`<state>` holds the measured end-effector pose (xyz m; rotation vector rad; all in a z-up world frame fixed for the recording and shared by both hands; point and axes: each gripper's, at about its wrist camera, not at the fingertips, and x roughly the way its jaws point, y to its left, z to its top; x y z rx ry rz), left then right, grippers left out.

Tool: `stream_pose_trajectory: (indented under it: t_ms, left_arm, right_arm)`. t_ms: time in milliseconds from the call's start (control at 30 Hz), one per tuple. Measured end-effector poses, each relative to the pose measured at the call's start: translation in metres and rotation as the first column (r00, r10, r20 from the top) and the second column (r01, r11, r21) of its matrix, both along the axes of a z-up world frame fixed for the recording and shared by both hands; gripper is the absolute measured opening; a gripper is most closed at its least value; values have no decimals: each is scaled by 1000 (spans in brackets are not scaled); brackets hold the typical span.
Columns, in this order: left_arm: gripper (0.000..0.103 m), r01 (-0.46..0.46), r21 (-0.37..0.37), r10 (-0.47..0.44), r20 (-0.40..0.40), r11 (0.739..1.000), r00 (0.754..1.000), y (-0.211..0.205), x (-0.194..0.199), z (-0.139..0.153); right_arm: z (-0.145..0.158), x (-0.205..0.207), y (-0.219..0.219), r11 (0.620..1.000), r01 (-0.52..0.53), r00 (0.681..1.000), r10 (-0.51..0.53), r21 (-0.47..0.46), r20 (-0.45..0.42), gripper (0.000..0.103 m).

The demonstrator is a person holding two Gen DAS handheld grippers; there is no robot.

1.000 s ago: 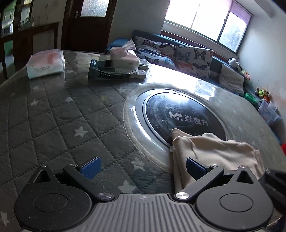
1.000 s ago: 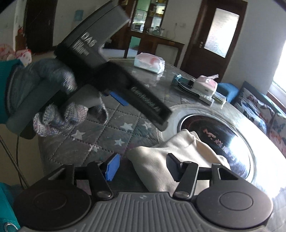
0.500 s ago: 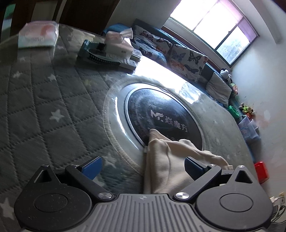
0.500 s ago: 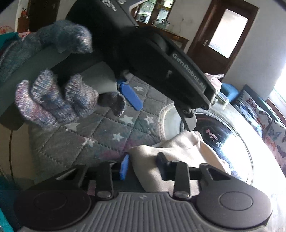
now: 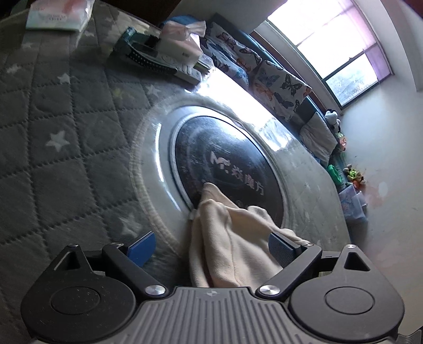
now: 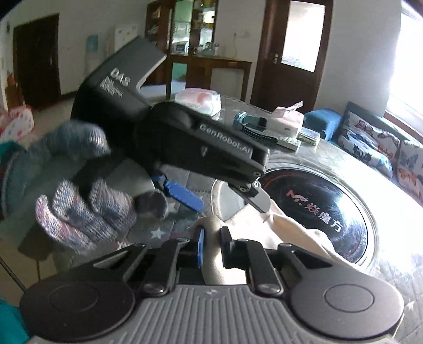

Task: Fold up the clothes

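Low in the middle of my right wrist view, the right tongs (image 6: 211, 244) have closed to a narrow gap with a fold of the cream garment (image 6: 298, 232) pinched between the blue pad and the black one; I judge this a real hold on the cloth's near edge, taken so that the edge can be lifted and carried over for a fold. Across the upper left of that same frame the left tongs (image 6: 227, 195) slant down over the cloth, gripped by a hand in a knitted glove (image 6: 87, 211), with one blue finger and one pale finger well apart, so they carry nothing. My left wrist view agrees: the left tongs (image 5: 211, 250) stand wide open at the bottom of the frame, straddling the garment (image 5: 232, 243), which runs up between the pads without touching them that I can see. I take this as a lining-up for a second hold on the same edge. The garment lies bunched, partly on the dark round glass plate (image 5: 230, 158) at frame centre and partly on the quilted star-patterned cover (image 5: 58, 137) of the counter. Tissue packs (image 5: 56, 13) and a box (image 5: 148, 53) sit far off in the upper left, clear of the folding area. Folding has, I judge, barely begun.
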<state>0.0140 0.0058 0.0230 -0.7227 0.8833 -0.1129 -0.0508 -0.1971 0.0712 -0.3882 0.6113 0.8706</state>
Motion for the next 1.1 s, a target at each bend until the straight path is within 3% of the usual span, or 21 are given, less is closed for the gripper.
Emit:
stream_pose_trajectory:
  t_ms: [300,367,533,633,867,1100]
  left_arm:
    - [83,-2,-89,-1,-33,996,999,-12,13,-5]
    - [75,-5,-100,1,-35,995,999,-14,15,-6]
    - [35,-16,-101,11,-51,995,999,-14,14,-15]
    - [23,-32,-106,26,-62,994,998,-11,13,-18]
    - [20,-21,-72,18,-52,997,999,-13,10,-17]
    - [20,-12,-49,10,-44,999,999,-15,10,-16]
  right_arm:
    - [14,3,-26,996,20,1000,-18,85,-23,10]
    - [15,1,-30,995,22,999,-20,97,-27,10]
    - [10,-1,-31,995,14,999,-10,103,-43,10]
    - [6,-3,-31,995,13,999,-8,101,-52,11]
    - [5,-2,-52,990,81,995,-75,119,-59,16]
    - [-2,15,-107,953,290,957,-287,87,-46,28]
